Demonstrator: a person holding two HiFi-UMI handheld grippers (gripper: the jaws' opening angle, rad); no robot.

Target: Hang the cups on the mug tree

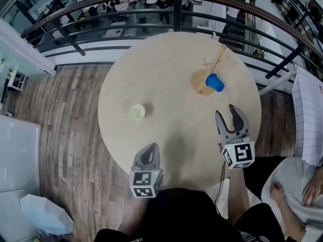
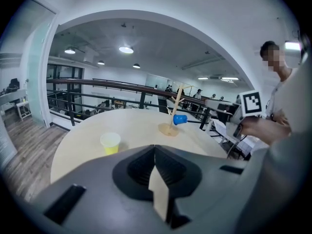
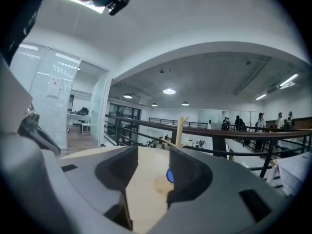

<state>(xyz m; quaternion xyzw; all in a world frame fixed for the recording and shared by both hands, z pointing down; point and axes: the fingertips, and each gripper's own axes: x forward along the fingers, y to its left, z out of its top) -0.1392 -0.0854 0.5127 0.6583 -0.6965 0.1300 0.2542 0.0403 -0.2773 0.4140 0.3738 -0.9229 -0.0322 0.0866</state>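
Observation:
A wooden mug tree (image 1: pixel 216 63) stands on the far right part of the round table (image 1: pixel 166 150), and a blue cup (image 1: pixel 215 82) hangs on one of its pegs. The tree (image 2: pixel 174 112) and blue cup (image 2: pixel 180 119) also show in the left gripper view. A yellow cup (image 1: pixel 137 112) stands upright on the table's left half, seen too as the yellow cup (image 2: pixel 110 143) ahead of my left gripper. My left gripper (image 1: pixel 150 154) is shut and empty near the front edge. My right gripper (image 1: pixel 227 115) is open and empty, short of the tree, with the blue cup (image 3: pixel 169 175) half hidden behind one jaw.
A dark railing (image 1: pixel 151 14) curves behind the table, with a lower floor beyond it. A person in a light shirt (image 1: pixel 295 195) sits at the right. A white bag (image 1: pixel 43 213) lies on the wooden floor at the lower left.

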